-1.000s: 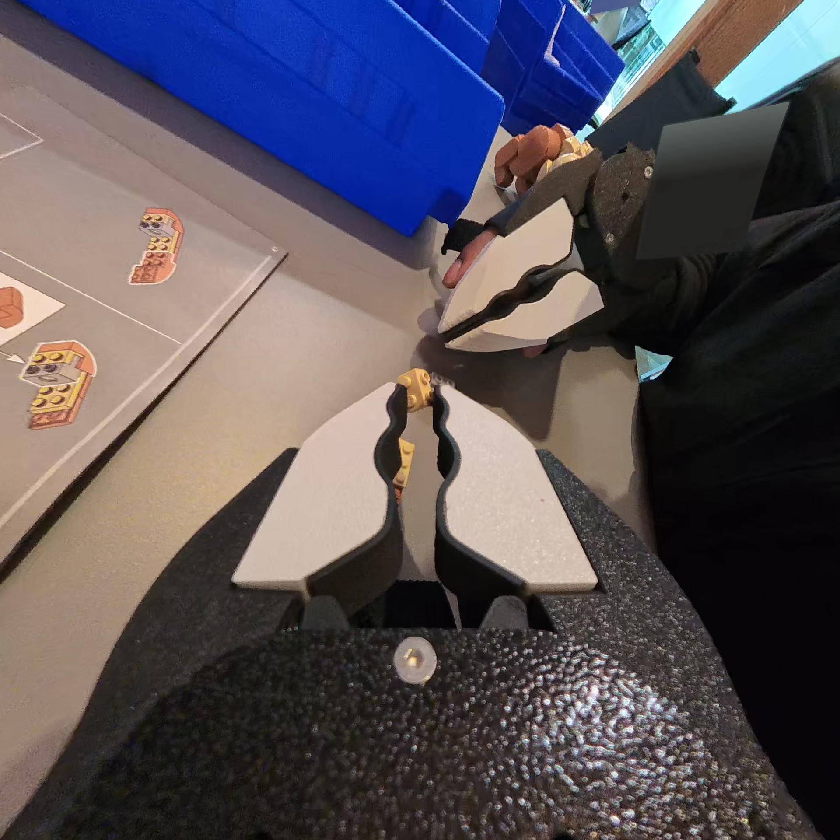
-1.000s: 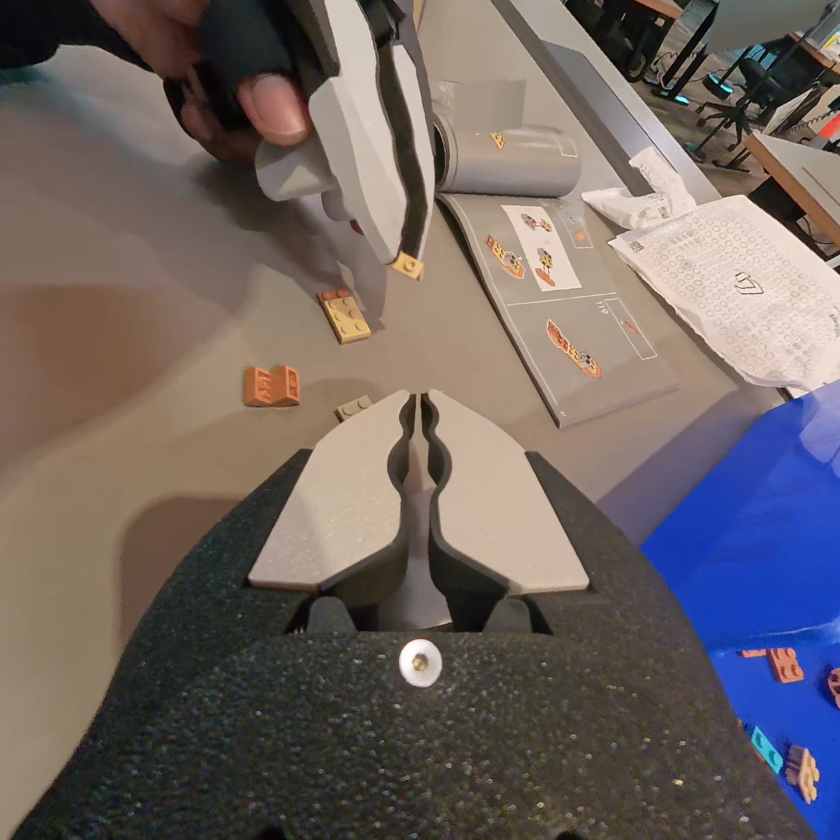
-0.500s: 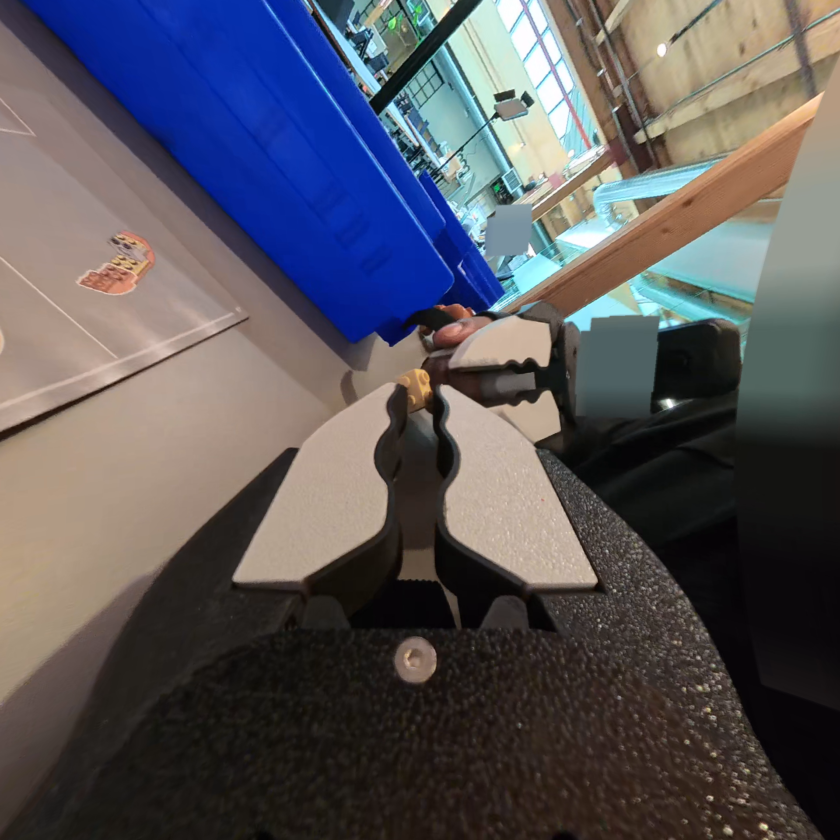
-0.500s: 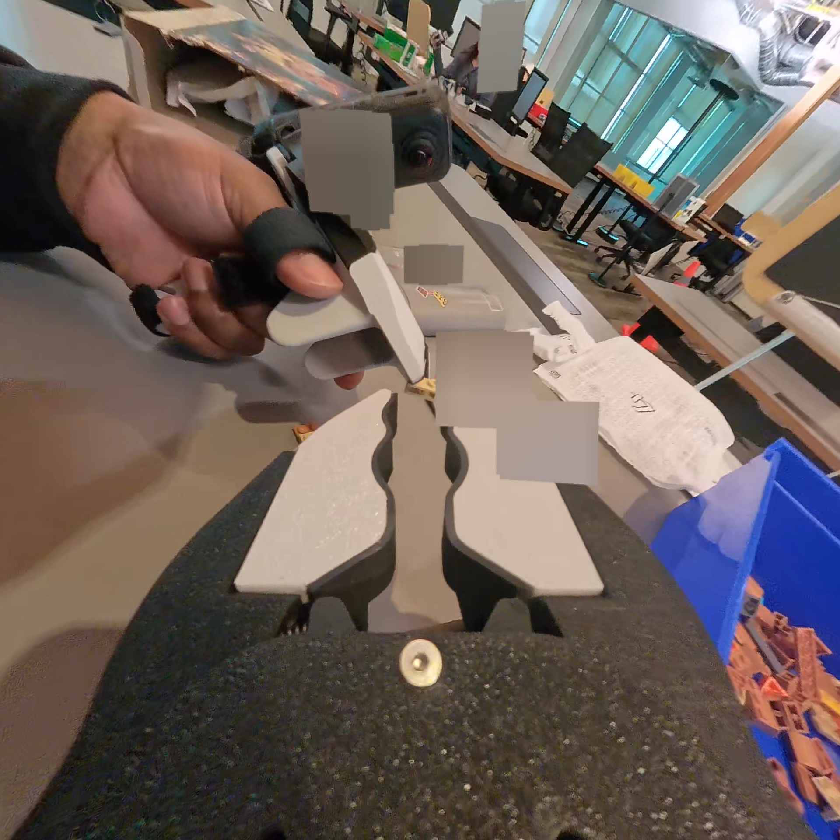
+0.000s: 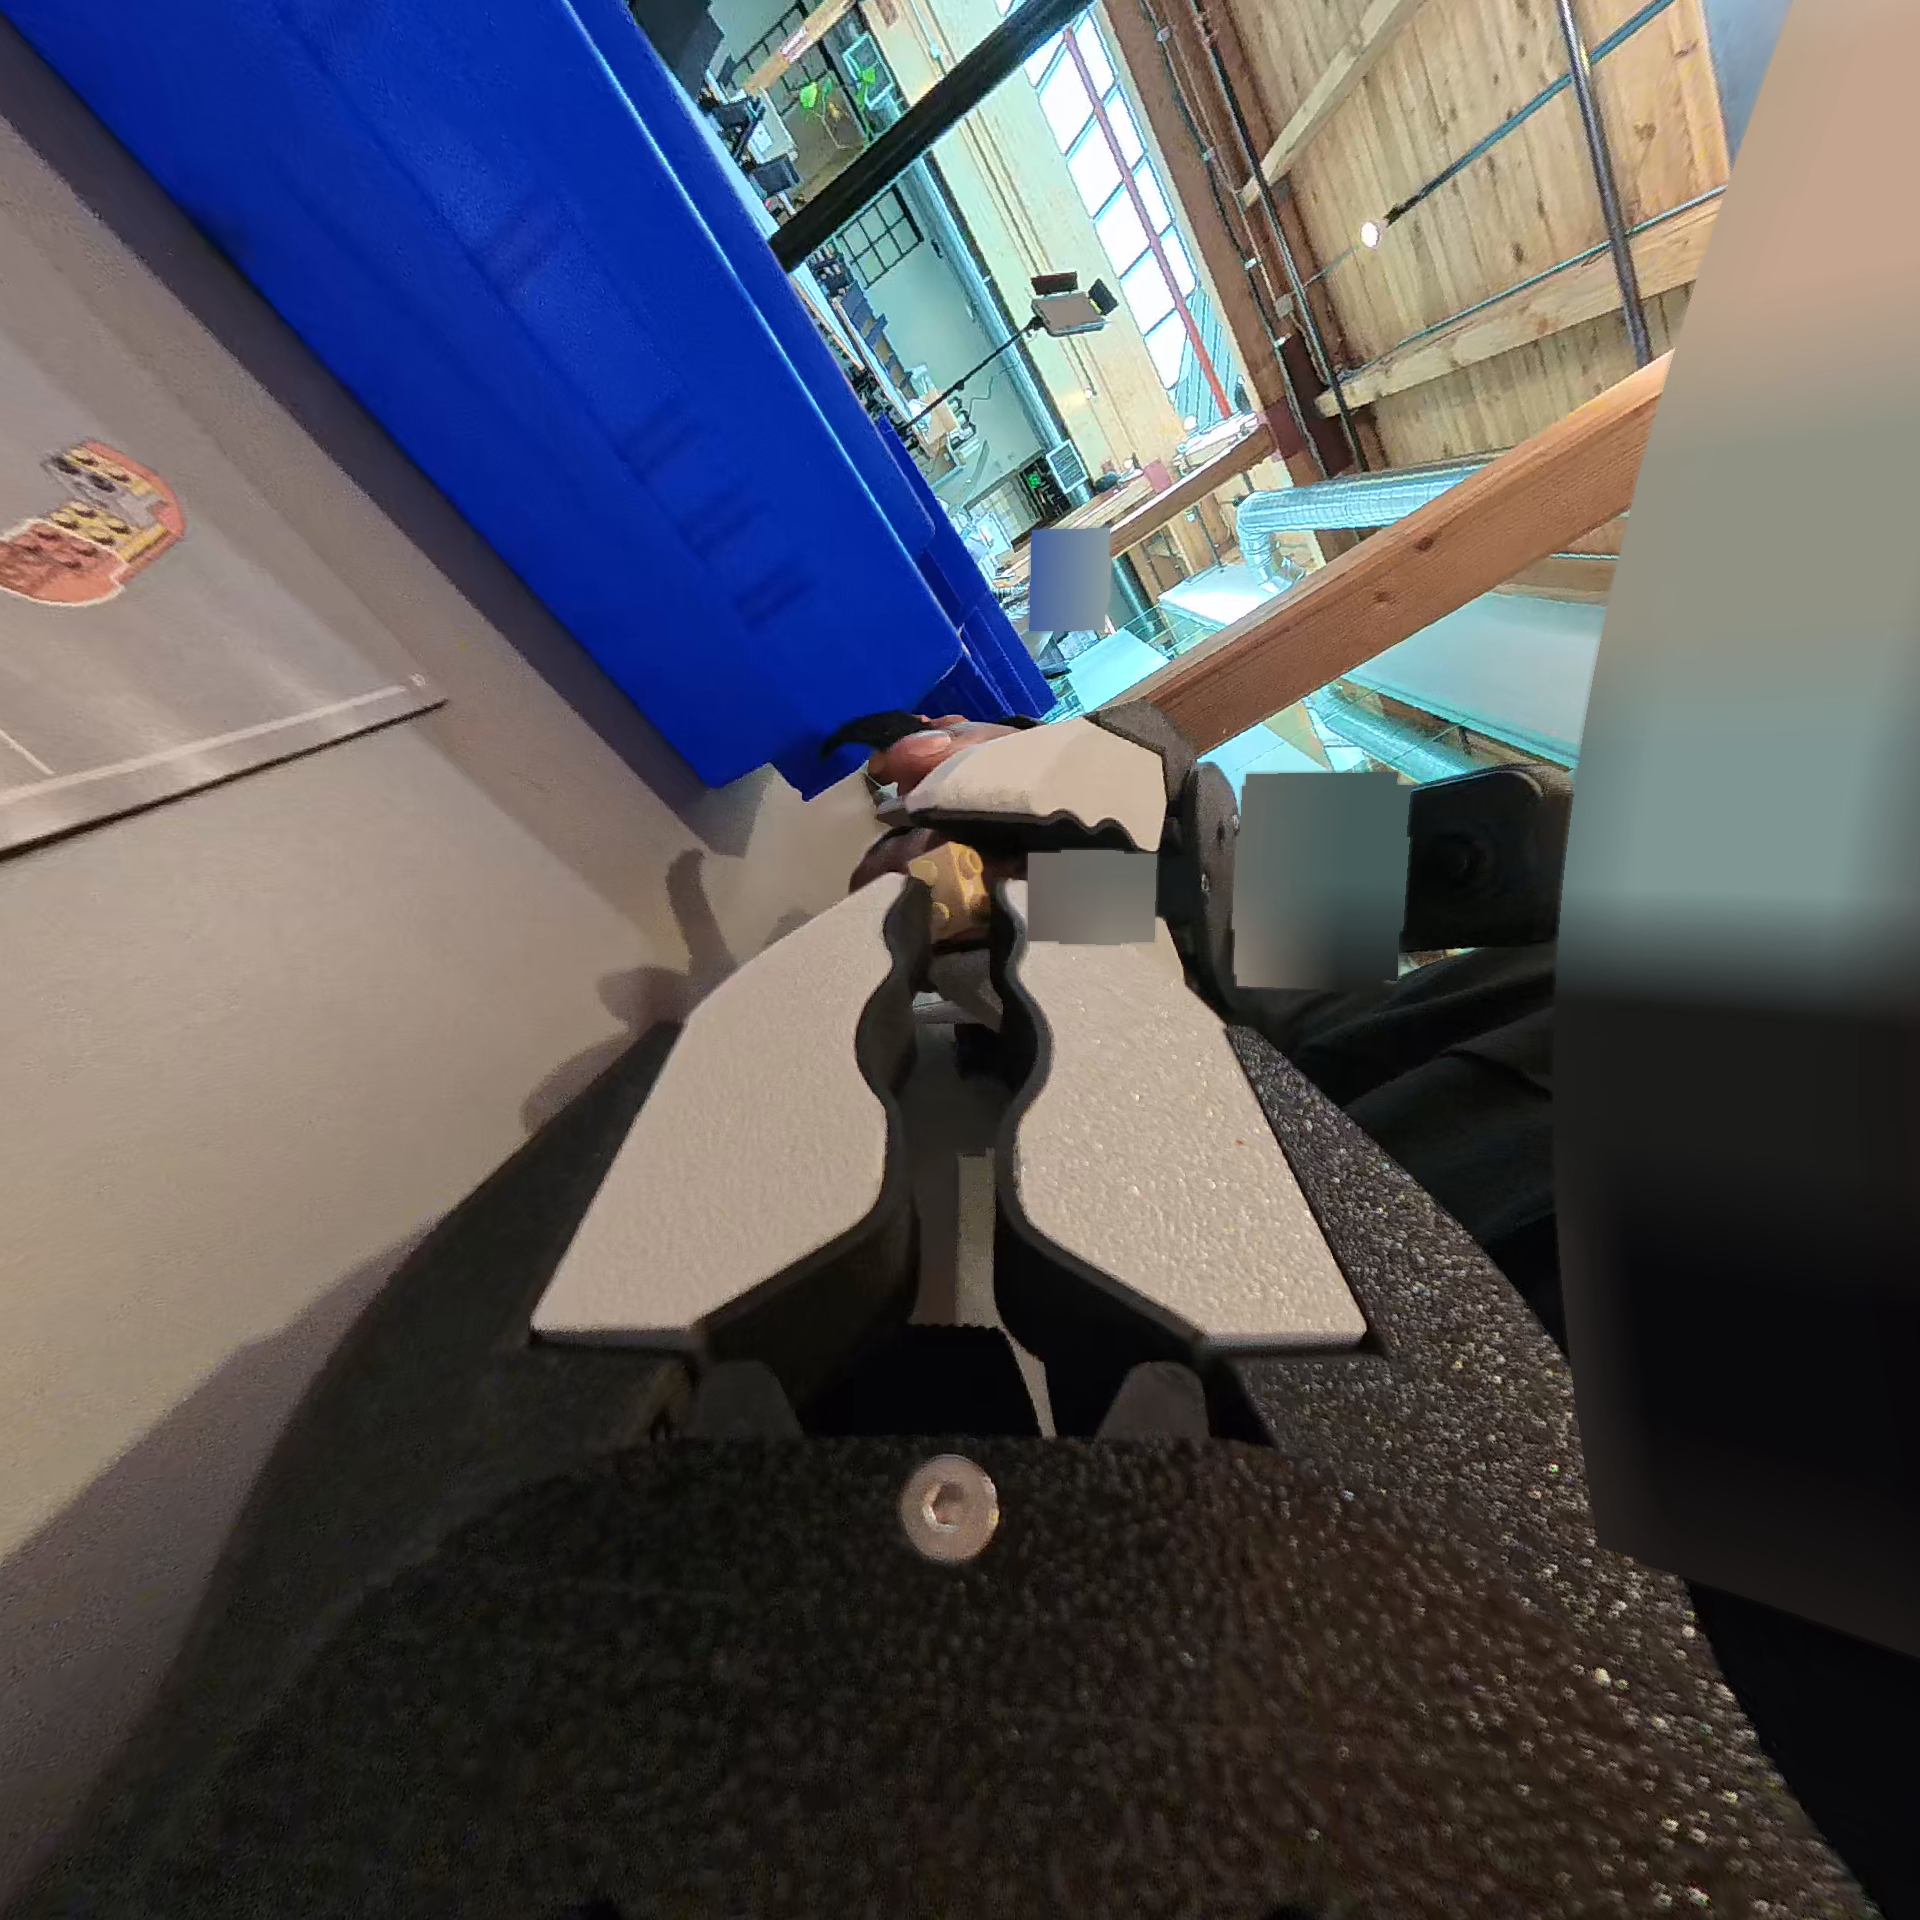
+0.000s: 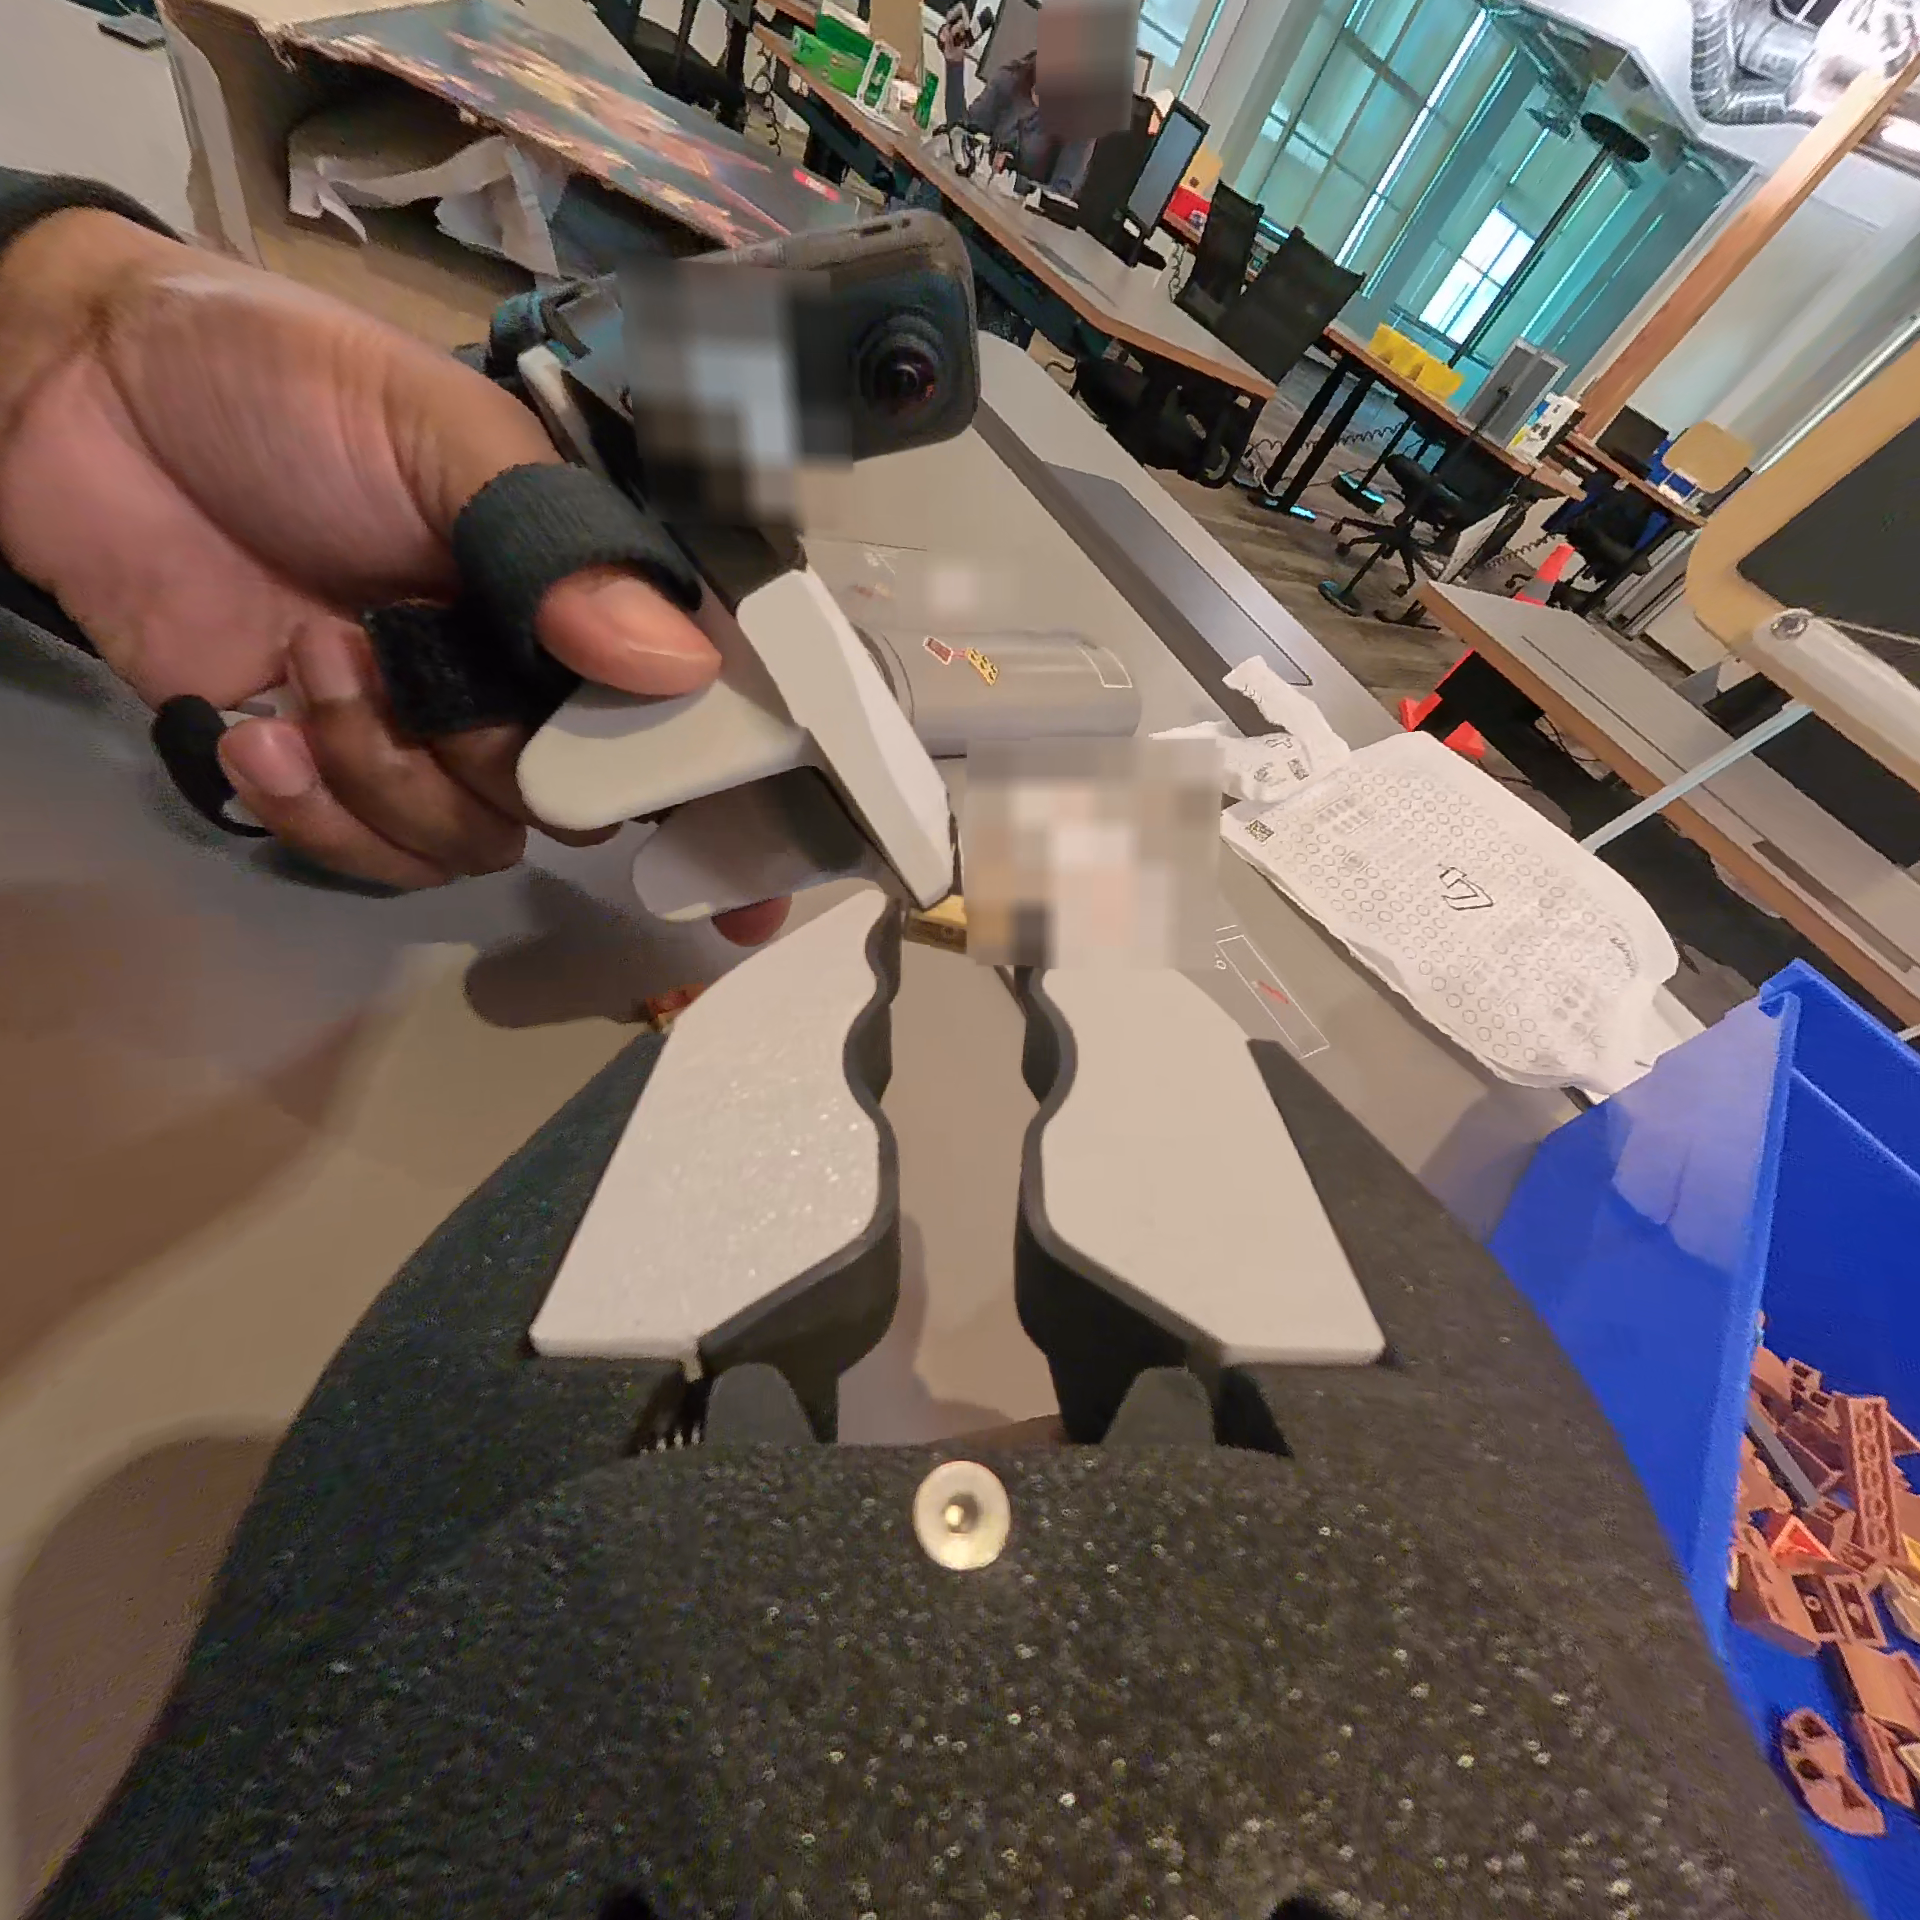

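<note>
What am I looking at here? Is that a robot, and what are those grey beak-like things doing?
No robot: a person holds a hand tool with a two-fingered claw in each hand, and each tool carries a camera looking along its own fingers.

One picture is from the left claw. It pinches a small tan toy brick at its tips, with the other tool close in front.

The other picture is from the right claw, its fingers apart, holding nothing. Facing it you see the person's hand working the left tool, whose tips carry the same brick.

On the grey table lie an instruction booklet, a crumpled white bag and a blue bin of reddish-brown bricks.
</note>
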Motion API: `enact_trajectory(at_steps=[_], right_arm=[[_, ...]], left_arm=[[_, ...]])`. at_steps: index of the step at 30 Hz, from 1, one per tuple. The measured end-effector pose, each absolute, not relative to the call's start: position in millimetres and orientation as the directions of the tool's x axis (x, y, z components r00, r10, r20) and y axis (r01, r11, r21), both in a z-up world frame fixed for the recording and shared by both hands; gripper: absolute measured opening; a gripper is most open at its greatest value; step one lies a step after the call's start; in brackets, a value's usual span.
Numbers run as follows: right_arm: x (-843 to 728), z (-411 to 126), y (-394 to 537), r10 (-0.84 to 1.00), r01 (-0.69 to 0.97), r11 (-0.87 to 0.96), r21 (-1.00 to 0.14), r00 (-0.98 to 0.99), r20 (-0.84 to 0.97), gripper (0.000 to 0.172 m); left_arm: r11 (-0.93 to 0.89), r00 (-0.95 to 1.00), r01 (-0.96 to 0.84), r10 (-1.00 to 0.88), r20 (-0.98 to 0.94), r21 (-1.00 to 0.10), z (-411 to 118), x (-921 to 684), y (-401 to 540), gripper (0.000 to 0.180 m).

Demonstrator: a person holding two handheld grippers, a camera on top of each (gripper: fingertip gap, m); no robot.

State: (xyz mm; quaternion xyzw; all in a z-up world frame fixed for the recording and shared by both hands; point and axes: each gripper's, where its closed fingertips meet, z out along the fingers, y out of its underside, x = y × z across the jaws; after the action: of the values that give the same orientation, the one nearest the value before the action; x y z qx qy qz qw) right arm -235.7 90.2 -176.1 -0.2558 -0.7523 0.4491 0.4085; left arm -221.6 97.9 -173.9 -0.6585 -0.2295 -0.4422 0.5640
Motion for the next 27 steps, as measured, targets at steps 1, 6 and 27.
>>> enact_trajectory(at_steps=[1,6,27], right_arm=[[-235.2,-176.4,89.6,0.750,0.016,0.461,-0.887,-0.541,0.380,0.017],[-232.9,-172.2,88.6,0.747,-0.010,0.435,-0.901,-0.555,0.366,0.017],[-235.9,-180.9,104.3,0.772,0.004,0.443,-0.897,-0.511,0.379,0.017]], left_arm=[[-0.255,0.500,0.804,-0.199,0.843,-0.537,-174.0,-221.6,98.4,0.011],[-0.260,0.489,0.802,-0.232,0.841,-0.538,-169.9,-219.6,97.7,0.011],[-0.270,0.632,0.728,-0.089,0.770,-0.630,-184.2,-238.2,86.4,0.013]])
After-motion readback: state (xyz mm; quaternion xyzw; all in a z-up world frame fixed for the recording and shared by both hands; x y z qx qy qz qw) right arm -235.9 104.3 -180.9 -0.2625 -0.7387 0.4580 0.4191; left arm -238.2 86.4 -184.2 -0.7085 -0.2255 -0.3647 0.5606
